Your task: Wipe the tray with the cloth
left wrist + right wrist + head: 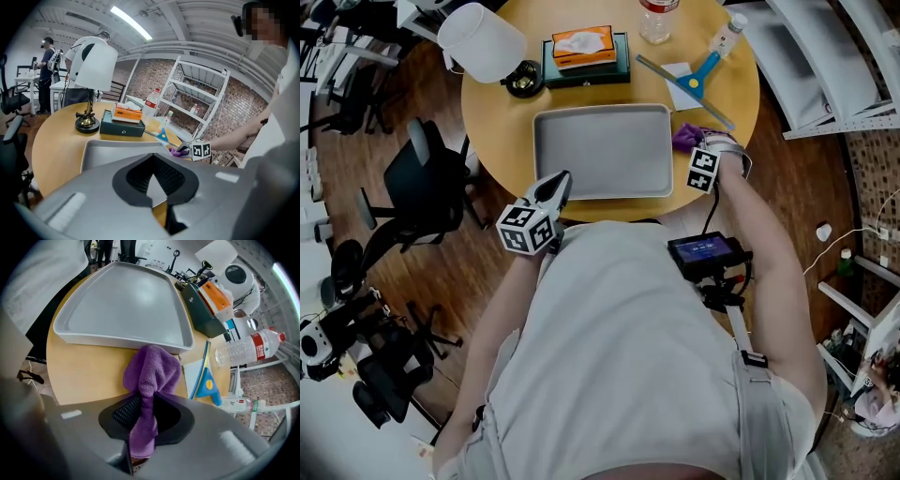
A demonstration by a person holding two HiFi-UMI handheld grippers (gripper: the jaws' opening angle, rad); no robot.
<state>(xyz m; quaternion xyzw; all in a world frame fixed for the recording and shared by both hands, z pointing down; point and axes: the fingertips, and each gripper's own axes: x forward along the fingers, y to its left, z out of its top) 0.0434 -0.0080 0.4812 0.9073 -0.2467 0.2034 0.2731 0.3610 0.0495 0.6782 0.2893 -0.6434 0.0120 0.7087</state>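
Note:
The grey tray (pixel 602 150) lies empty in the middle of the round wooden table (pixel 497 141). My right gripper (pixel 701 145) hovers just off the tray's right edge, shut on a purple cloth (pixel 684 137). In the right gripper view the cloth (pixel 152 369) is pinched between the jaws of the right gripper (pixel 149 397) and bunches out in front, touching the tray's rim (pixel 117 339). My left gripper (pixel 560 182) sits at the tray's near left corner, shut and holding nothing. In its own view the left gripper (pixel 152 159) points across the tray (pixel 117 150).
Behind the tray stand a white lamp (pixel 483 42), a green box with an orange tissue pack (pixel 586 56), a water bottle (pixel 656 21), a blue squeegee (pixel 698 80) and a small spray bottle (pixel 727 37). An office chair (pixel 431 187) stands left; metal shelving (pixel 834 66) right.

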